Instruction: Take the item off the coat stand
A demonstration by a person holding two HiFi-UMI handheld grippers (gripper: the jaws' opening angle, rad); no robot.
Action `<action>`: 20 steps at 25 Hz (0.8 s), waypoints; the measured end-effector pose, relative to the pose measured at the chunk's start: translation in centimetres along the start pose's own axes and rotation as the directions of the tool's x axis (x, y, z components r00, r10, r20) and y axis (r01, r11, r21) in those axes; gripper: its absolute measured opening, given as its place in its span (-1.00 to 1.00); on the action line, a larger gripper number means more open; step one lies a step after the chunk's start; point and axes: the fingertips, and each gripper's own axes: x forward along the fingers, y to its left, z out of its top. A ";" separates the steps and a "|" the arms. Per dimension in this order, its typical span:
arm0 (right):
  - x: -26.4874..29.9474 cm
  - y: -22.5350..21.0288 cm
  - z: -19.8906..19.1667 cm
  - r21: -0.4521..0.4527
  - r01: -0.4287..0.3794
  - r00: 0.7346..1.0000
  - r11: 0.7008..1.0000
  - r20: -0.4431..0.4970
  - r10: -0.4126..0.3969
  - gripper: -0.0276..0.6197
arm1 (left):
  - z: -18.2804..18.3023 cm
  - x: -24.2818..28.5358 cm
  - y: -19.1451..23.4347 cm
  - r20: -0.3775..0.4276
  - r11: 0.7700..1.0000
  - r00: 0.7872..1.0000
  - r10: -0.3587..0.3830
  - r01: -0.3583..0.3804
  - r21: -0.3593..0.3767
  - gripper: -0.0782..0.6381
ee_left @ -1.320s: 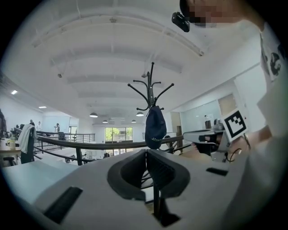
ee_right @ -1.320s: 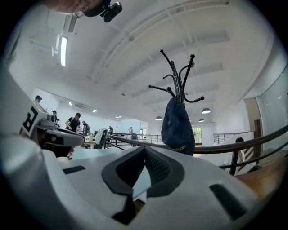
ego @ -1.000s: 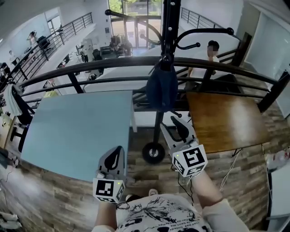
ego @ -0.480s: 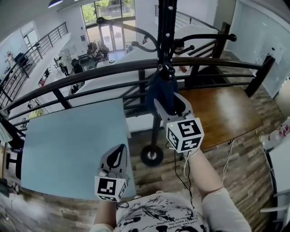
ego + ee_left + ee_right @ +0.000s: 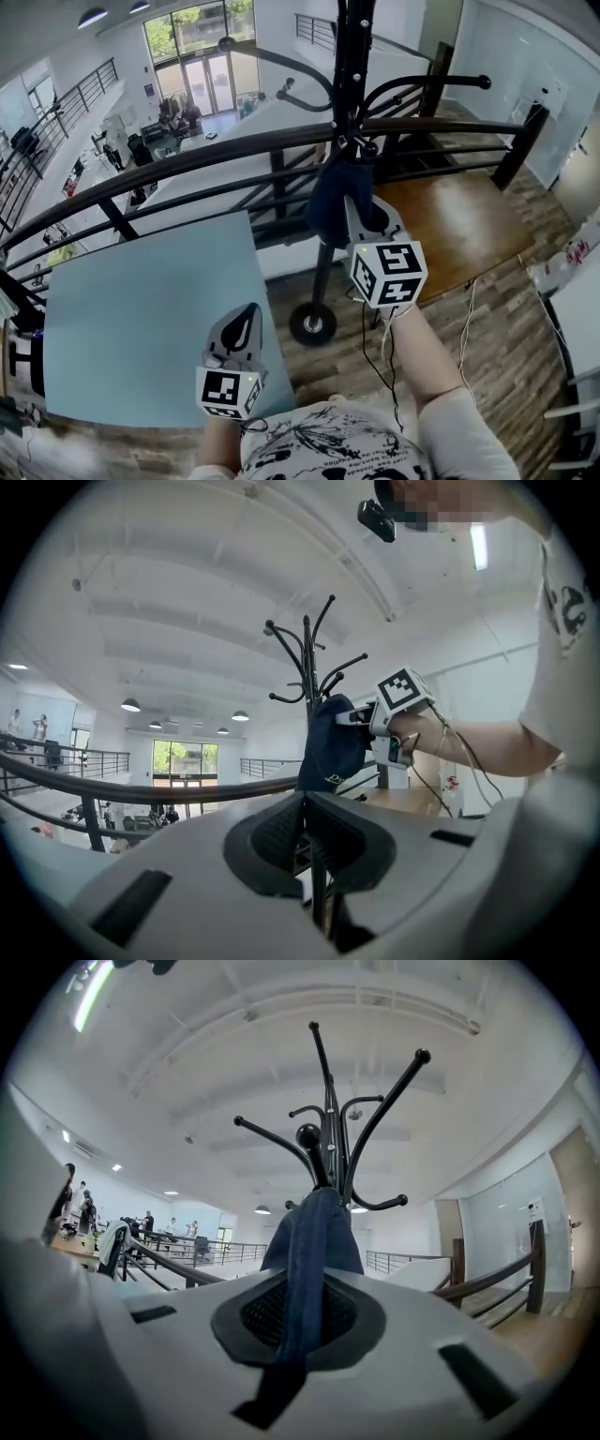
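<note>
A dark blue cloth item [image 5: 328,199], seemingly a cap, hangs from a hook of the black coat stand [image 5: 353,56]. My right gripper [image 5: 360,208] is raised to it and shut on its right-hand edge. In the right gripper view a fold of the blue cloth [image 5: 309,1241] runs down between the closed pads of the right gripper [image 5: 302,1314], under the stand's hooks [image 5: 328,1119]. The left gripper view shows the item [image 5: 328,747] with the right gripper [image 5: 354,717] pinching it. My left gripper [image 5: 241,325] hangs low over the table corner, shut and empty.
A black curved railing [image 5: 187,159] runs behind the stand. A light blue table [image 5: 141,300] stands at the left and a brown wooden table [image 5: 459,220] at the right. The stand's round base [image 5: 312,323] rests on the wood floor between them. A cable [image 5: 375,356] dangles from my right gripper.
My right gripper has risen from beside the stand's pole up to the hanging item and closed on its edge. The left gripper has stayed low in the same place.
</note>
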 end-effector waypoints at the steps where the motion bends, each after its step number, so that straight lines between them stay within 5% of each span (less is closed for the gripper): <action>1: -0.2 -0.1 0.3 -0.005 0.007 1.000 1.000 0.003 -0.007 -0.91 | 0.0 0.1 0.1 0.004 1.000 1.000 -0.008 0.008 0.002 -0.77; 13: -6.7 0.8 6.5 -0.121 0.046 0.990 0.992 0.140 -0.029 -0.92 | 0.6 1.0 -1.2 0.014 0.996 0.996 -0.092 0.092 0.006 -0.77; 20: -10.9 1.6 2.3 -0.082 0.023 0.997 0.996 0.081 -0.016 -0.92 | 0.5 0.1 -1.7 0.023 0.994 0.994 -0.107 0.107 0.000 -0.77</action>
